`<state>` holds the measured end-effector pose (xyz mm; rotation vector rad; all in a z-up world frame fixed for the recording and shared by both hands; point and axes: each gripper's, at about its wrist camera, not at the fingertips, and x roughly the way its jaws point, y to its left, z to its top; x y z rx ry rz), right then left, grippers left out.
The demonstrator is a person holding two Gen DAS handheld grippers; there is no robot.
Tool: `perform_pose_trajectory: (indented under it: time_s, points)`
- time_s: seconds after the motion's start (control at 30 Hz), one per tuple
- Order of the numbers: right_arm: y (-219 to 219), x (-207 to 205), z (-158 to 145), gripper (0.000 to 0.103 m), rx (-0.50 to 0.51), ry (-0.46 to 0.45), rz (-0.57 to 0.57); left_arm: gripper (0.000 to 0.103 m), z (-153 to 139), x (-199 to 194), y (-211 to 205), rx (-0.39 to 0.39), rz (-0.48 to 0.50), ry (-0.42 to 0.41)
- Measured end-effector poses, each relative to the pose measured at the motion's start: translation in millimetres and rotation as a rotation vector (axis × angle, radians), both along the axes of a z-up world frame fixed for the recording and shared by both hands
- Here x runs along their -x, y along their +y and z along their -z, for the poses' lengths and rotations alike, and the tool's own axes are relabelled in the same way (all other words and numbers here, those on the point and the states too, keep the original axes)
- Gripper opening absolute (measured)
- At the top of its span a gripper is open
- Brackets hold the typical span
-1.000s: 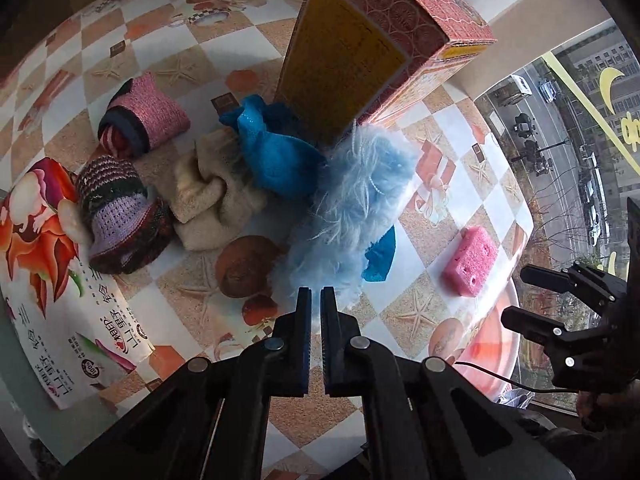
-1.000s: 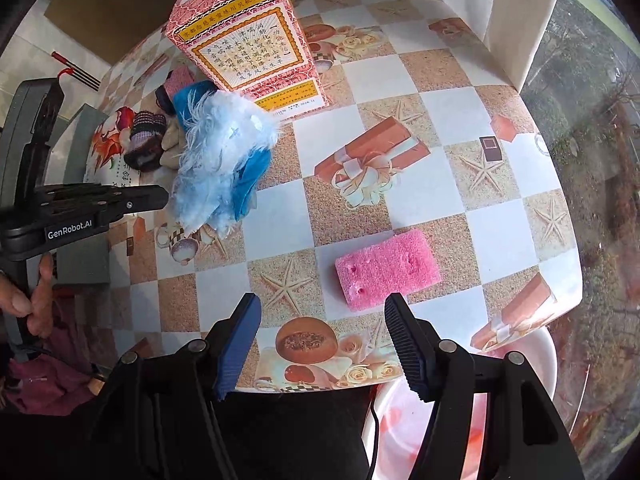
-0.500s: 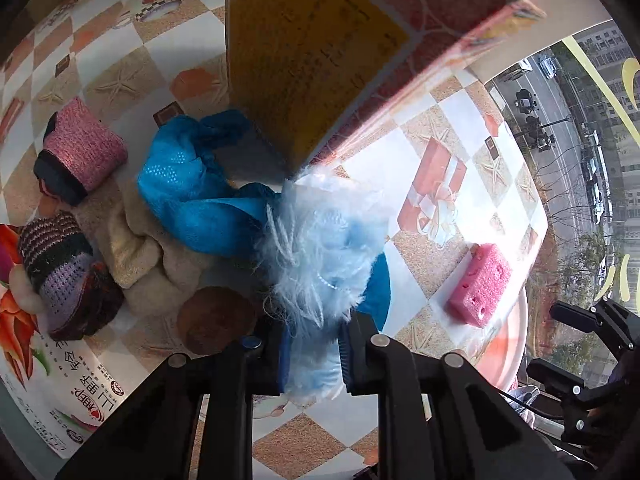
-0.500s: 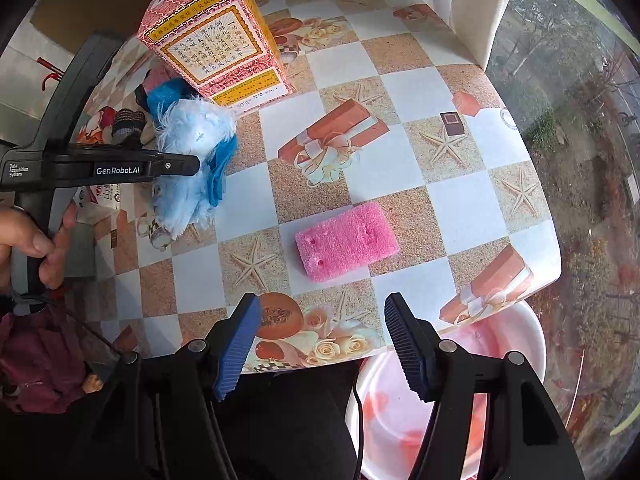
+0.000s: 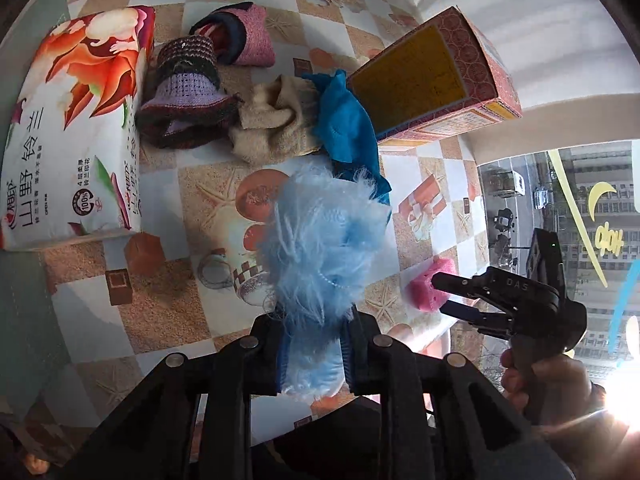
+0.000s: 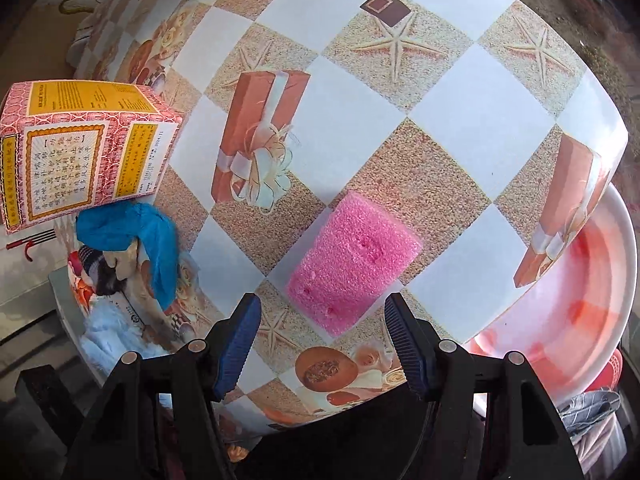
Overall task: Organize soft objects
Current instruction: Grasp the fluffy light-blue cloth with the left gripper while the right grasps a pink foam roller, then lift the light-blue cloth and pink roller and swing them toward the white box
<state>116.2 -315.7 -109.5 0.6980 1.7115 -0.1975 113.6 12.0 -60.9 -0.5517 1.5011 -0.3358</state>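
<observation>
The left gripper (image 5: pixel 314 354) has its jaws clamped on the fluffy light-blue soft toy (image 5: pixel 320 248), lifting it clear of the bench (image 5: pixel 168 312). The right gripper (image 6: pixel 320 344), jaws wide and empty, hovers over the pink sponge (image 6: pixel 354 266); next it must descend and close.

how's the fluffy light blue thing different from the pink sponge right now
The fluffy light blue thing is shaggy and shapeless; the pink sponge is a flat, pitted block. The fluffy thing is clamped in the left gripper; the sponge lies free on the table, ahead of the open right gripper. Both are soft.
</observation>
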Motion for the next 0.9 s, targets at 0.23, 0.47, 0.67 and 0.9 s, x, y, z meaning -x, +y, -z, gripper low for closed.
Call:
perform_pose_trajectory:
  time_s: [0.23, 0.47, 0.67, 0.9]
  points:
    - [55, -35, 1, 0.048, 0.172, -0.070, -0.313, 0.024, -6, 17, 33, 0.105, -0.163, 0.018]
    - [73, -29, -38, 0.046, 0.020, -0.217, -0.393, 0.025, -6, 23, 7, -0.224, 0.016, -0.010]
    - [109, -17, -58, 0.046, 0.074, -0.260, -0.710, 0.024, 2, 21, -9, -0.408, 0.121, 0.020]
    - [136, -6, -100, 0.046, -0.159, -0.375, -0.776, 0.025, -44, 23, 9, -0.357, 0.040, -0.119]
